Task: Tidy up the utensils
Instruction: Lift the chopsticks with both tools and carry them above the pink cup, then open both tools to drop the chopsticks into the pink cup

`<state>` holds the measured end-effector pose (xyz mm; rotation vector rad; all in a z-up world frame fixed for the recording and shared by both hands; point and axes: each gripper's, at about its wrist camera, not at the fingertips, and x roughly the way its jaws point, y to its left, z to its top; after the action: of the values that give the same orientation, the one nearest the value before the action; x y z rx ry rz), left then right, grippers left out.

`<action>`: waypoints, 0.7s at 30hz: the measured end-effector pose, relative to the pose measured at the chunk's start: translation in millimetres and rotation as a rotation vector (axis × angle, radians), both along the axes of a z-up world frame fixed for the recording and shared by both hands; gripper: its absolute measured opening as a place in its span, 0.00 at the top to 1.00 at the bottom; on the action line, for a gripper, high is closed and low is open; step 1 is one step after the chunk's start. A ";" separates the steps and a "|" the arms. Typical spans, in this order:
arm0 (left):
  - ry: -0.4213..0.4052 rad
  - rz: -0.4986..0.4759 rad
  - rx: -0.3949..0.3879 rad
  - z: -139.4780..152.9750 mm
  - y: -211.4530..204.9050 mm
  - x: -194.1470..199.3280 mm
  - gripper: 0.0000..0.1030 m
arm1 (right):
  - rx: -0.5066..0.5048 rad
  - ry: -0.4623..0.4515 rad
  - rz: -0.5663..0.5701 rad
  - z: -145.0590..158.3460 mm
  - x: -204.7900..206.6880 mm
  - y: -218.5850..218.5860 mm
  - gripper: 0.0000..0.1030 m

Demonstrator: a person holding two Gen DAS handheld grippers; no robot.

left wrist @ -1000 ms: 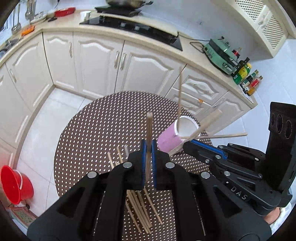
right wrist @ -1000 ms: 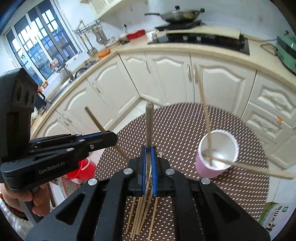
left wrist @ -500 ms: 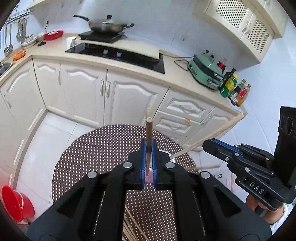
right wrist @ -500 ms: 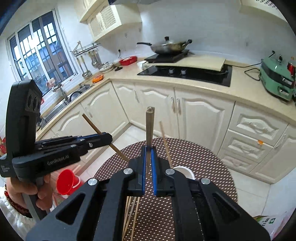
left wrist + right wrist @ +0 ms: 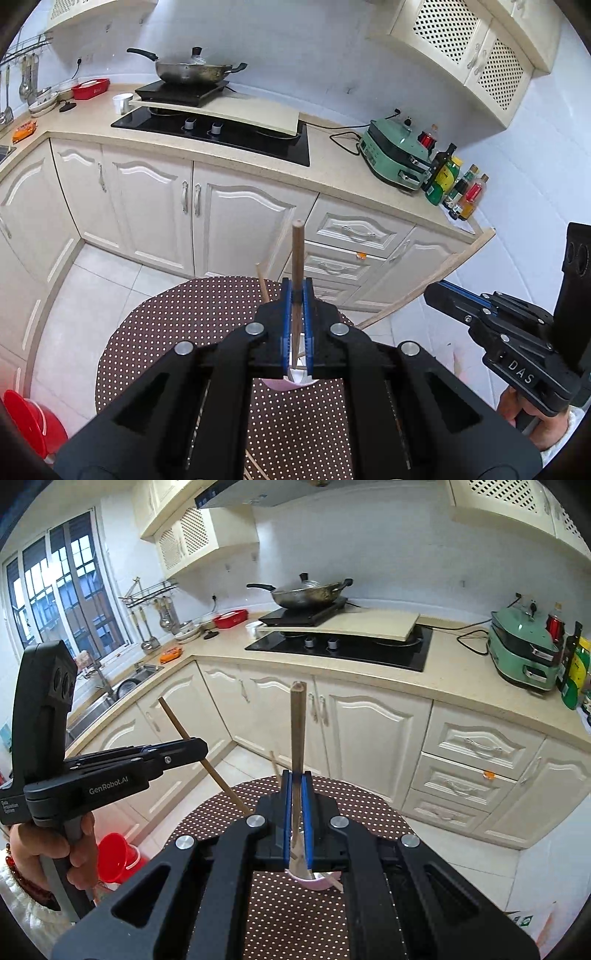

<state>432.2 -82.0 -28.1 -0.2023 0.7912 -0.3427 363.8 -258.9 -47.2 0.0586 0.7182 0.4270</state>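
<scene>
Both wrist views high above dotted table [image 5: 192, 332], facing kitchen counter [image 5: 443, 672]; shared: stove, cabinets.

Both grippers rise and tilt back from the polka-dot table [image 5: 177, 332], so each wrist view now takes in the kitchen counter [image 5: 332, 162] and upper cabinets instead of looking down on the tabletop. The pink cup [image 5: 284, 386], a second ago in plain sight ahead of the fingers, now peeks out from under them in both views. The loose chopsticks on the table slip almost wholly out of sight beneath the grippers.
</scene>
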 end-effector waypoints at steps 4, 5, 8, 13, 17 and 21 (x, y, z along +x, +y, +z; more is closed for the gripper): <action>0.019 -0.007 0.041 -18.1 -10.9 4.8 0.94 | -0.037 0.019 -0.017 -13.6 0.6 -0.9 0.96; 0.029 -0.011 0.043 -22.0 -12.6 5.2 0.94 | -0.050 0.031 -0.018 -19.8 0.9 0.6 0.96; 0.062 -0.023 0.052 -37.7 -18.0 6.4 0.94 | -0.061 0.067 -0.017 -34.4 0.2 2.5 0.96; 0.121 -0.033 0.061 -61.8 -21.8 7.4 0.94 | -0.074 0.130 -0.019 -56.4 -0.4 4.8 0.96; 0.178 -0.056 0.072 -77.1 -28.0 7.9 0.94 | -0.082 0.175 -0.015 -69.6 -0.6 8.2 0.96; 0.196 -0.060 0.081 -82.6 -31.0 4.8 0.94 | -0.086 0.222 -0.007 -80.8 0.2 10.3 0.96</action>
<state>436.9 -113.0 -110.7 -0.1380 1.0040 -0.3502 364.0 -248.6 -128.1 0.0278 0.9540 0.3855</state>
